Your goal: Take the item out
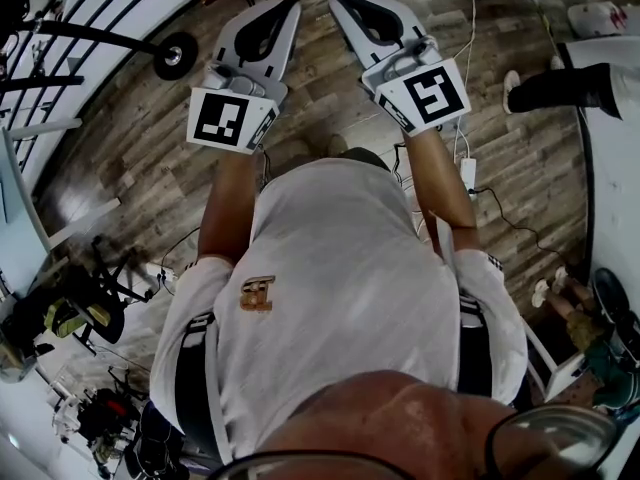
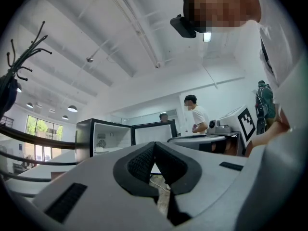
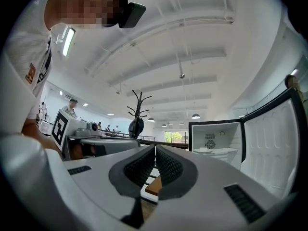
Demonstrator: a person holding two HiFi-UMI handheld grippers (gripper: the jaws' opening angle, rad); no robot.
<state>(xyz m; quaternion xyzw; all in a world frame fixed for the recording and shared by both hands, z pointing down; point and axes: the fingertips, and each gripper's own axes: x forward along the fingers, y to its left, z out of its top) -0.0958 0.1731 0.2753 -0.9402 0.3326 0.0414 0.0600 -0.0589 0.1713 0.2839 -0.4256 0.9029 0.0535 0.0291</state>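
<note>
You are holding the left gripper (image 2: 154, 147) and right gripper (image 3: 155, 149) closed on nothing; the fridge (image 3: 214, 141) is standing open, its contents too small to read.

Here's the fridge (image 2: 83, 138): a small black-cased box, upright, and it's wide open. The door (image 2: 153, 134) stands swung out beside it, with its white inner liner showing. The inside is all white, with a round grille (image 2: 101, 143) on the back wall and a pale shelf (image 2: 113, 149) running across just below it. The right gripper view shows the same fridge (image 3: 214, 129), its door (image 3: 272, 143) flung out to the right with the ribbed liner showing. Anything on the shelf is too small to tell.
</note>
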